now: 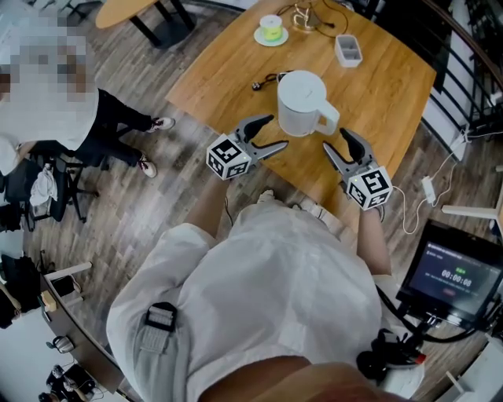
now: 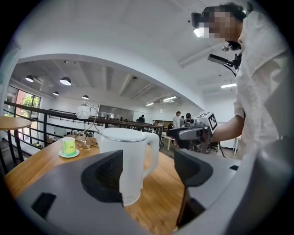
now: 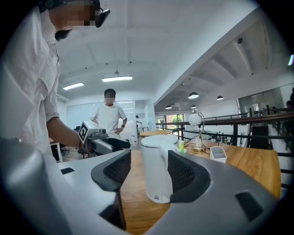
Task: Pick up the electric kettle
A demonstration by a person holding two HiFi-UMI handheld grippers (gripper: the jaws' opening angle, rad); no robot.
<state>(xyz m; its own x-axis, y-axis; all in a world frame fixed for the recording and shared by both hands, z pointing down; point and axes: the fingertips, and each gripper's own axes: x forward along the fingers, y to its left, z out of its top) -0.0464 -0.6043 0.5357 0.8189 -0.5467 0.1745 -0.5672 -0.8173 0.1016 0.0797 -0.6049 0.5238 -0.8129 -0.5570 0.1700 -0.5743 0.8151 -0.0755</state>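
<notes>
Open office under a white ceiling (image 3: pixel 151 36), lit by strip lights (image 3: pixel 117 78) and round pendant lamps (image 2: pixel 65 81). Grey-brown plank floor (image 1: pixel 157 212) beneath the wooden counter (image 1: pixel 393 94). Black railing (image 1: pixel 471 47) along the upper right, second wooden table (image 1: pixel 126 9) at upper left, daylit windows (image 2: pixel 26 102) at far left.

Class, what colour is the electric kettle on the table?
The electric kettle is white, clearest in the head view.

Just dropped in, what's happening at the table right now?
A person holds a gripper in each hand beside a white electric kettle that stands upright on the wooden table. The left gripper and the right gripper flank it, both with jaws apart and gripping nothing. The kettle is not yet lifted.
</notes>
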